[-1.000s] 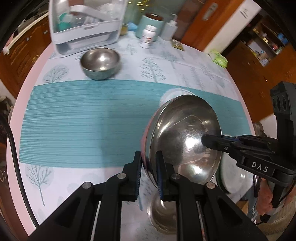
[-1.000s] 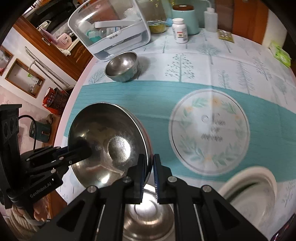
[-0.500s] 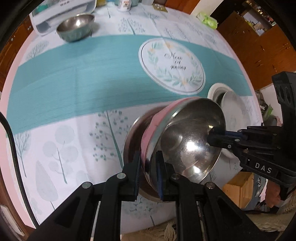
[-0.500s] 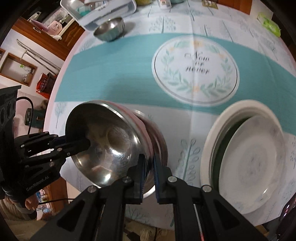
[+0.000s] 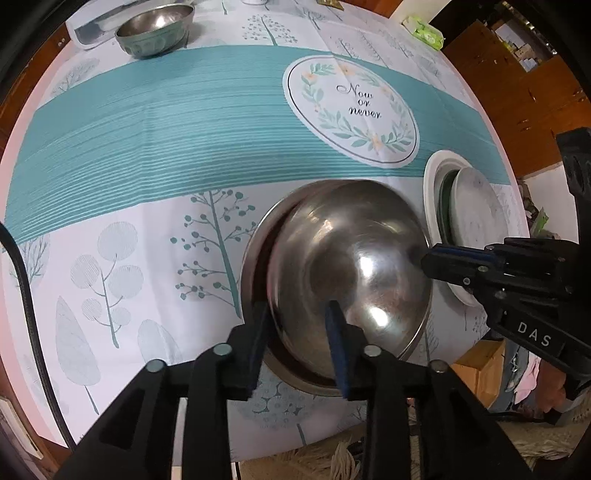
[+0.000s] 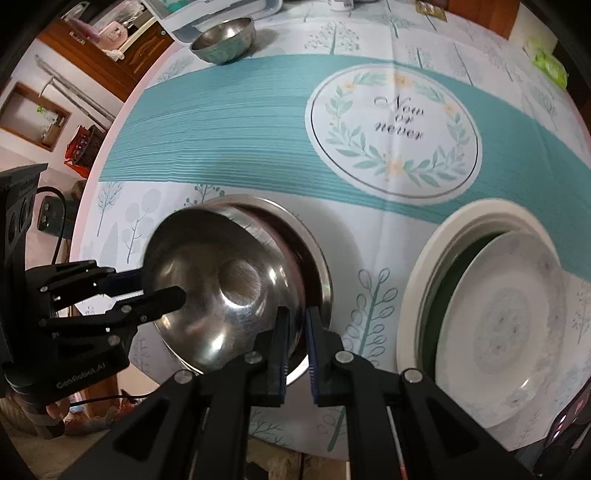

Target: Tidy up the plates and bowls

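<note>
A large steel bowl [image 5: 354, 273] with a pink outside rests tilted inside a wider steel bowl [image 5: 255, 258] near the table's front edge. My left gripper [image 5: 297, 332] is open, its jaws standing either side of the bowl's near rim. My right gripper [image 6: 295, 332] is still shut on the bowl's [image 6: 225, 291] rim; it also shows in the left wrist view [image 5: 439, 264]. The wider bowl [image 6: 314, 251] lies under it. To the right a white plate [image 6: 502, 325] leans in a white dish [image 6: 417, 266]. A small steel bowl [image 5: 155, 27] stands at the far left.
A white storage bin [image 6: 207, 14] sits behind the small bowl. A green packet [image 5: 424, 31] lies at the far right edge. The round table [image 5: 110, 122] carries a teal-striped cloth with a wreath print [image 5: 351, 107]. A black cable [image 5: 26, 295] hangs at the left.
The large bowl has come down into the wider bowl. My left gripper has opened and let go of its rim. The right gripper keeps its hold.
</note>
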### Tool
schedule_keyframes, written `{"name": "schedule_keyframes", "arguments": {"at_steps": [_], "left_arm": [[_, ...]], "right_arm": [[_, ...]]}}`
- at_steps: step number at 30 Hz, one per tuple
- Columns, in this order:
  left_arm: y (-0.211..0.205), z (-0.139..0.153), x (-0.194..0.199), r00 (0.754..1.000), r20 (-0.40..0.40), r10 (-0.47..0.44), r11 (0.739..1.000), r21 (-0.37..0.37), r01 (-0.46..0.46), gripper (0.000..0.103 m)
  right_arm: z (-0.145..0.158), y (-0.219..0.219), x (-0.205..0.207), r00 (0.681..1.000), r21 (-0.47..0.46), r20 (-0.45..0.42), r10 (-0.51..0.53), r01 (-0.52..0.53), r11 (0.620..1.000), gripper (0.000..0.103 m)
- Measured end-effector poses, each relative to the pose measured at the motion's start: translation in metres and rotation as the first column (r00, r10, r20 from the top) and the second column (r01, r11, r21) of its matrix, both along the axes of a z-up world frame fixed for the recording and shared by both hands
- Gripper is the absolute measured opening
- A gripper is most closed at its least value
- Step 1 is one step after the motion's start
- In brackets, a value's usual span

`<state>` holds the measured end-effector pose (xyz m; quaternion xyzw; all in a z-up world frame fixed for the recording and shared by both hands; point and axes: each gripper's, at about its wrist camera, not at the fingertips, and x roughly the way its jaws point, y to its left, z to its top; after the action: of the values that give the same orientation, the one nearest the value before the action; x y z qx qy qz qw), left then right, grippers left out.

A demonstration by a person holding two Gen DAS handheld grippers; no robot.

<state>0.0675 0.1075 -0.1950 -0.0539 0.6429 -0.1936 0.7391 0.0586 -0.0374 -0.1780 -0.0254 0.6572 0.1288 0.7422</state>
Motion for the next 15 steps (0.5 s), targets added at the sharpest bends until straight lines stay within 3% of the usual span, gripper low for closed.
{"name": "schedule_keyframes", "arguments": {"at_steps": [15], "left_arm": [[0.013,0.024,0.006,0.997,0.072,0.04,0.999,0.005,-0.04,0.049]], "right_arm": [[0.017,-0.005,0.005,0.999,0.014,0.041,0.002,-0.003,1.0,0.009]]}}
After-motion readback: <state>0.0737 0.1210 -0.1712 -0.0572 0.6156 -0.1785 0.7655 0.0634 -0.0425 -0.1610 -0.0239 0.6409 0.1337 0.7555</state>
